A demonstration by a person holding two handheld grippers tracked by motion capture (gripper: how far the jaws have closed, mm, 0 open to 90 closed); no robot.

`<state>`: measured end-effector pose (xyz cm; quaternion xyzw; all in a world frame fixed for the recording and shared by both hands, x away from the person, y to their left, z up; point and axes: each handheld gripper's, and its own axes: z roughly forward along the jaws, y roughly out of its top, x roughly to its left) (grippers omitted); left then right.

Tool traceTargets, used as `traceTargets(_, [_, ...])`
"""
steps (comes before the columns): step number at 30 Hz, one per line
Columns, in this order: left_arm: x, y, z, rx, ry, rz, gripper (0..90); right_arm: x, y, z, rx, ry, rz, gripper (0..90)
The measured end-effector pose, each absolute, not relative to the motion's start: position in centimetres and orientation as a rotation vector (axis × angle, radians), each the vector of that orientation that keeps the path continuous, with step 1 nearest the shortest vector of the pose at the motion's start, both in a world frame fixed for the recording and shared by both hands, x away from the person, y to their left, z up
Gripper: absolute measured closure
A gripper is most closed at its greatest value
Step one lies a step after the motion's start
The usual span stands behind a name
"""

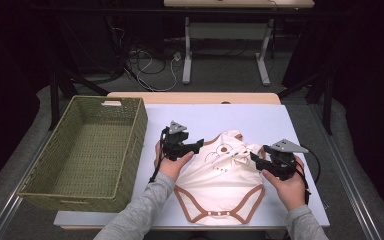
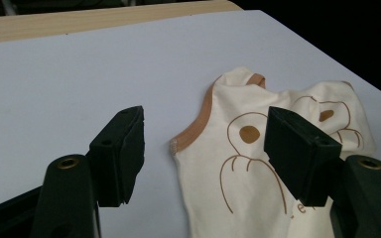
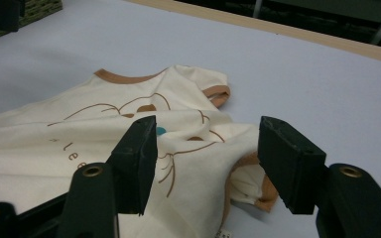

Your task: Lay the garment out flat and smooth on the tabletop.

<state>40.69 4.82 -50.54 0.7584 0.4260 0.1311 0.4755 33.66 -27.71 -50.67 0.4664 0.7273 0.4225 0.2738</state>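
Two grippers poised at the shoulders of a baby bodysuit on the table

The cream bodysuit [image 1: 223,181] lies face up on the white table [image 1: 260,120], its upper part rumpled and its snap end toward the person. The left gripper [image 1: 198,145] hovers at one shoulder, jaws apart and grasping nothing; the right gripper [image 1: 254,158] stands over the other sleeve, likewise released — probably placed so to pinch both sides and straighten or fold the cloth. A woven basket [image 1: 130,145] waits empty at the left — likely where it will go.
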Motion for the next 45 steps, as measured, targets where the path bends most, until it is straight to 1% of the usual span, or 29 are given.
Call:
traceTargets(8, [43.0, 4.5, -52.3, 1.843, 1.052, 0.292, 33.6, 33.8, -28.4, -51.6, 1.294, 1.949, 1.089, 40.6])
traceTargets(10, [43.5, 4.4, -52.7, 1.829, 1.064, 0.288, 36.1, 33.8, -28.6, -51.8, 1.302, 1.943, 1.090, 40.7])
traceTargets(16, [44.8, 3.7, -53.8, 1.876, 1.091, 0.261, 36.5, 33.8, -28.9, -52.1, 1.309, 1.924, 1.095, 40.7])
traceTargets(19, [45.2, 3.4, -54.3, 1.903, 1.100, 0.263, 38.6, 33.8, -28.9, -52.2, 1.317, 1.923, 1.097, 40.7])
traceTargets(21, [45.4, 3.2, -54.5, 1.912, 1.102, 0.268, 41.7, 33.9, -28.9, -52.2, 1.319, 1.933, 1.088, 40.7])
traceTargets(26, [45.8, 2.9, -55.4, 1.910, 1.150, 0.221, 43.8, 34.0, -28.9, -52.6, 1.336, 1.934, 1.090, 40.7])
traceTargets(29, [45.9, 2.6, -55.8, 1.920, 1.164, 0.167, 49.6, 34.1, -29.0, -52.7, 1.339, 1.936, 1.084, 40.7])
traceTargets(34, [45.9, 2.1, -56.2, 1.973, 1.160, 0.179, 56.4, 34.1, -29.0, -52.8, 1.351, 1.942, 1.077, 40.9])
traceTargets(38, [45.9, 2.1, -56.3, 1.984, 1.167, 0.190, 64.5, 34.1, -28.9, -52.9, 1.354, 1.951, 1.078, 41.4])
traceTargets(45, [45.7, 2.0, -56.2, 2.027, 1.152, 0.190, 84.0, 34.0, -28.7, -53.2, 1.350, 1.984, 1.073, 43.7])
